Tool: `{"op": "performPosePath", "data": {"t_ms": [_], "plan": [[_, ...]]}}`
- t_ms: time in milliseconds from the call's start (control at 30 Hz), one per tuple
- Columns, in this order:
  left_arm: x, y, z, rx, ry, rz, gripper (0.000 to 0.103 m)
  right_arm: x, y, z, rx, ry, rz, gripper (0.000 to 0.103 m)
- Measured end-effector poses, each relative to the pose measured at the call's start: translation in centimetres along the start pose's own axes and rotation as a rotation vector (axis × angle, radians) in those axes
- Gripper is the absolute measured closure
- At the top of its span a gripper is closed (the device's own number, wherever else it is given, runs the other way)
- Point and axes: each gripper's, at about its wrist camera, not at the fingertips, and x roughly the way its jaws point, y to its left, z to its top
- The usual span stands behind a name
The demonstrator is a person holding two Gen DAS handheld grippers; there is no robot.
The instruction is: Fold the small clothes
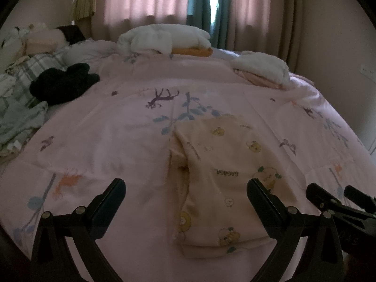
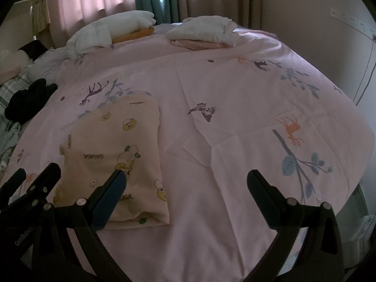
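Left wrist view looks along the left gripper [image 1: 185, 188], whose fingers stand wide apart and hold nothing; the folded garment [image 1: 218, 176], peach with bear prints, lies flat on the pink duvet [image 1: 105, 141] ahead of it, nearer its right finger, which overlaps the cloth's edge in the picture. Just to the right of that finger the right gripper [image 1: 333, 195] shows, hovering beside the garment. From the right wrist view, the right gripper [image 2: 186, 181] is likewise spread open and empty, with the garment [image 2: 117, 152] ahead and to its left, partly behind its left finger; whether the finger touches the cloth I cannot tell. The left gripper [image 2: 35, 176] shows at the far left of that finger. Far ahead lie two piles of folded whites [image 2: 110, 28] and [image 2: 204, 29], and to the left a black item [image 1: 63, 82].
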Motion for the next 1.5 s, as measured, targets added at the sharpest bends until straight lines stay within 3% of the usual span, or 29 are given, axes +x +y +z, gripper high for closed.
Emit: {"op": "performPosePath", "data": {"t_ms": [1500], "plan": [[0.29, 0.37, 0.01, 0.009, 0.008, 0.026, 0.001, 0.91, 0.67, -0.38, -0.059, 0.016, -0.042, 0.0]]}}
